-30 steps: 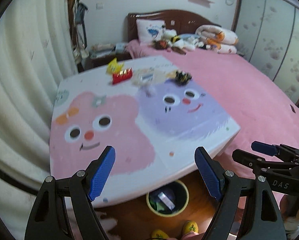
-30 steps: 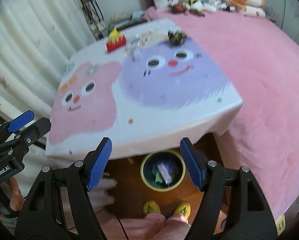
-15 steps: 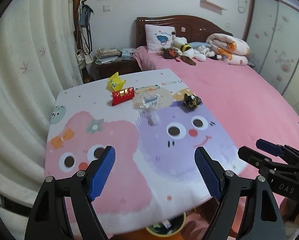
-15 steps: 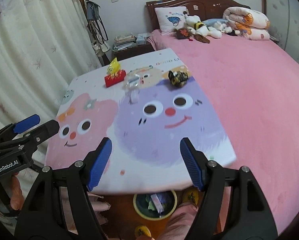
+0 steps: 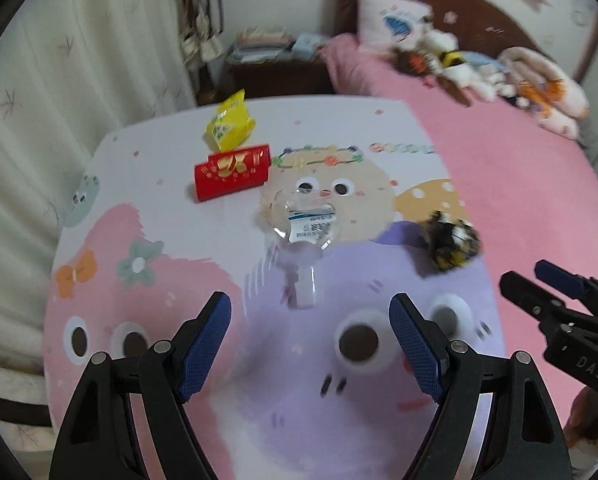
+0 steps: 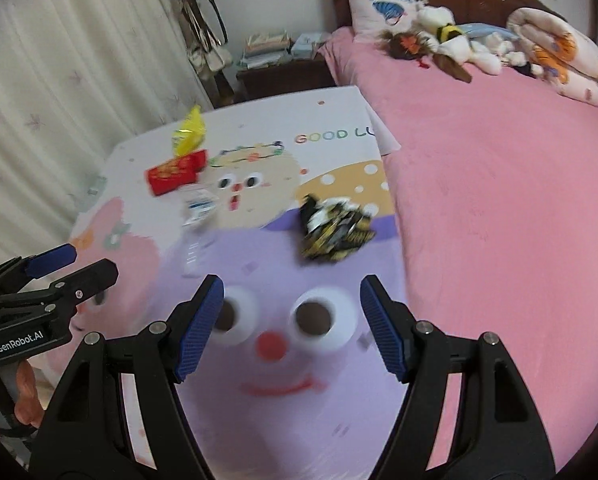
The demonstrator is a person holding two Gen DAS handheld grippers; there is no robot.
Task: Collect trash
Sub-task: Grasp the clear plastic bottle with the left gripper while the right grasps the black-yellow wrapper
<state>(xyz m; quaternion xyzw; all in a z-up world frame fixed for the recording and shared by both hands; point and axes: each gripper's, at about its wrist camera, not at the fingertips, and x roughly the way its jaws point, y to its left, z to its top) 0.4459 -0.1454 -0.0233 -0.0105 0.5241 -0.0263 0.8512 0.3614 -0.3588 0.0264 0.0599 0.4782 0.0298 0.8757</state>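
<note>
Both grippers are empty with jaws spread wide: the left gripper (image 5: 310, 338) hangs above the cartoon-printed tablecloth (image 5: 147, 360), lined up with the crushed clear plastic bottle (image 5: 305, 236), and the right gripper (image 6: 291, 328) hangs above the purple face, short of the crumpled black-and-yellow wrapper (image 6: 333, 232).

The remaining trash lies at the far end of the cloth: a red rectangular packet (image 5: 231, 176) with a yellow snack bag (image 5: 230, 126) just behind it.

Recommended procedure, as a judgement: keep the jaws wide, lower each gripper until its pads straddle its item, and close gently. The bottle is likely to slip or spring, so take it at the neck. The wrapper is likely to compress, so grip its bulk.

Compared with the frame a second ago, both views have advanced over the table; the yellow-rimmed bin under the near edge has left view, and the trash appears larger and closer.
</note>
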